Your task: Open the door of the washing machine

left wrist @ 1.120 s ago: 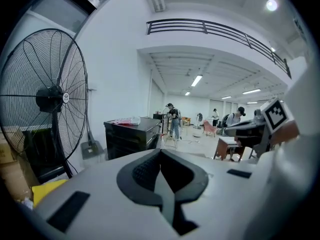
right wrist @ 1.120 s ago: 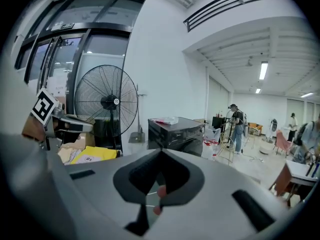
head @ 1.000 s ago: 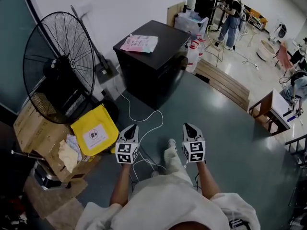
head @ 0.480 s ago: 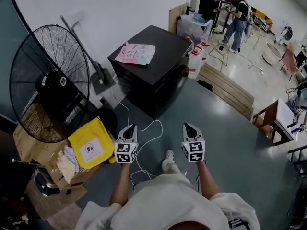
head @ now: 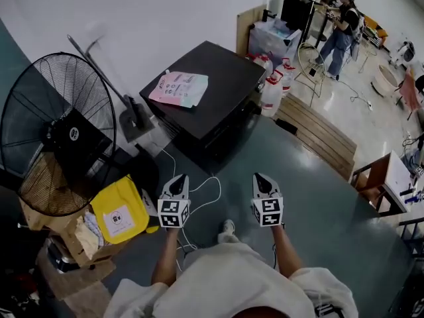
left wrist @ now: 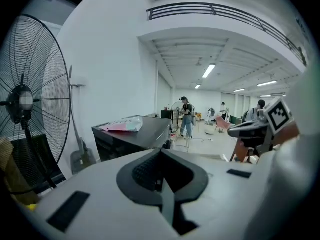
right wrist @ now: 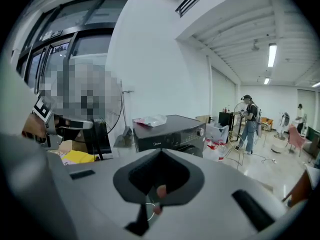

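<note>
The washing machine (head: 205,105) is a black box against the white wall, with a pink packet (head: 177,88) lying on its top. Its front, with a knob (right wrist: 202,131) and the dark door (right wrist: 192,148) below, faces right in the head view. Both grippers are held side by side at waist height, well short of the machine and pointing toward it. My left gripper (head: 177,181) has its jaws together with nothing between them, as the left gripper view (left wrist: 161,151) also shows. My right gripper (head: 260,179) is likewise shut and empty (right wrist: 160,151).
A large black fan (head: 56,138) stands at the left beside a yellow bag (head: 119,214) on cardboard boxes. A white cable (head: 199,191) runs over the grey floor. Bottles (head: 275,88) and a wooden pallet (head: 318,134) lie right of the machine. A person (head: 341,28) stands far back.
The person has walked forward: the washing machine has come closer and the fan and yellow bag have slid left and down. Both grippers keep their pose, shut.
</note>
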Action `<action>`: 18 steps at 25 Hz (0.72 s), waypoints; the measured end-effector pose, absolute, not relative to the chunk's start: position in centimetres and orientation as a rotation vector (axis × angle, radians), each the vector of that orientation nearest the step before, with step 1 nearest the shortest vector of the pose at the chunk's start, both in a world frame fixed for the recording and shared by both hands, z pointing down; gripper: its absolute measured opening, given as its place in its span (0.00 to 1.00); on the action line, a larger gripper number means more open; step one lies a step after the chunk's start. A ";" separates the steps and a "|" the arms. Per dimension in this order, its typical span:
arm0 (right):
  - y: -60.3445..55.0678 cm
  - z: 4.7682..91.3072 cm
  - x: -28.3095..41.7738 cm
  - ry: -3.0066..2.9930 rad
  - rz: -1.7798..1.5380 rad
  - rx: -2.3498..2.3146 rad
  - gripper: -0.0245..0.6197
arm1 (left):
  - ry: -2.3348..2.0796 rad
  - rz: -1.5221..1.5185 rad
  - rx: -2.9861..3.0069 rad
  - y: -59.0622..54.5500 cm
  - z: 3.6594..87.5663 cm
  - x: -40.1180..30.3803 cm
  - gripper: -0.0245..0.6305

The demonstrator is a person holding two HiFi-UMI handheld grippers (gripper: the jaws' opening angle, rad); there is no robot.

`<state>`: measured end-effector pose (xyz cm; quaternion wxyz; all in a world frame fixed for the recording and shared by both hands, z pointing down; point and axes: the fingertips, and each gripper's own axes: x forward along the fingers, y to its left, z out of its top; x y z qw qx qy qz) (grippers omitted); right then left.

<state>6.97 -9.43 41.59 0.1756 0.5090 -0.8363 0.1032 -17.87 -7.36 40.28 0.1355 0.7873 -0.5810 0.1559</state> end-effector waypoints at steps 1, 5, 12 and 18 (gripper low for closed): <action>-10.2 41.8 7.3 -2.370 0.298 1.438 0.04 | -1.687 0.458 2.278 -8.1 40.3 -17.5 0.05; -12.6 42.3 8.8 -2.371 0.320 1.446 0.04 | -1.698 0.491 2.281 -10.8 40.0 -16.5 0.05; -15.4 42.3 10.8 -2.365 0.339 1.491 0.04 | -1.714 0.529 2.314 -14.5 38.8 -15.4 0.05; -16.4 42.1 10.6 -2.376 0.334 1.478 0.04 | -1.725 0.515 2.297 -15.2 38.6 -15.6 0.05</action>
